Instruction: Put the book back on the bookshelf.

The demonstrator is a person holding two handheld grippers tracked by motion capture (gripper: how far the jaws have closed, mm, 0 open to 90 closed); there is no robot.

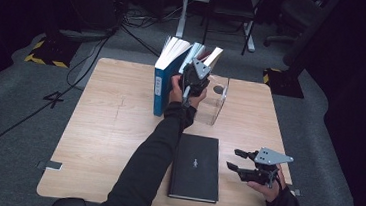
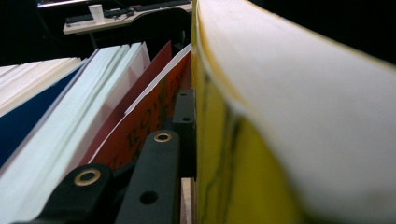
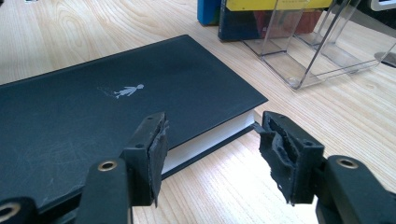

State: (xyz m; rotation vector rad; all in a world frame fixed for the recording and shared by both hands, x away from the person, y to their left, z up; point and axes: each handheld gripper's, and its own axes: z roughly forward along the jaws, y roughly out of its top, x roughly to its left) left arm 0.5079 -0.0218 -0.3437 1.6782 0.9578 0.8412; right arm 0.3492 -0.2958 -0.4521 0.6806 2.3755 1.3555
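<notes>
My left gripper [image 1: 193,68] reaches into a row of upright books at the back of the table. It is shut on a yellow book [image 2: 280,116], whose white page edge [image 1: 213,56] sticks up past it. One black finger [image 2: 159,172] lies against that book's cover, with an orange book [image 2: 154,112] just beyond; the other finger is hidden behind the yellow book. A blue book [image 1: 161,88] stands at the row's left end. A black hardback [image 1: 195,167] lies flat near the front edge. My right gripper [image 1: 233,158] hovers open just right of it, its jaws either side of the hardback's corner [image 3: 243,100] without touching.
A clear plastic book stand [image 1: 213,103] sits right of the upright books, also visible as clear plastic stand walls [image 3: 303,51] beyond the hardback. The person's left sleeve [image 1: 150,165] crosses the wooden table [image 1: 108,126]. Cables and chair legs are on the floor behind.
</notes>
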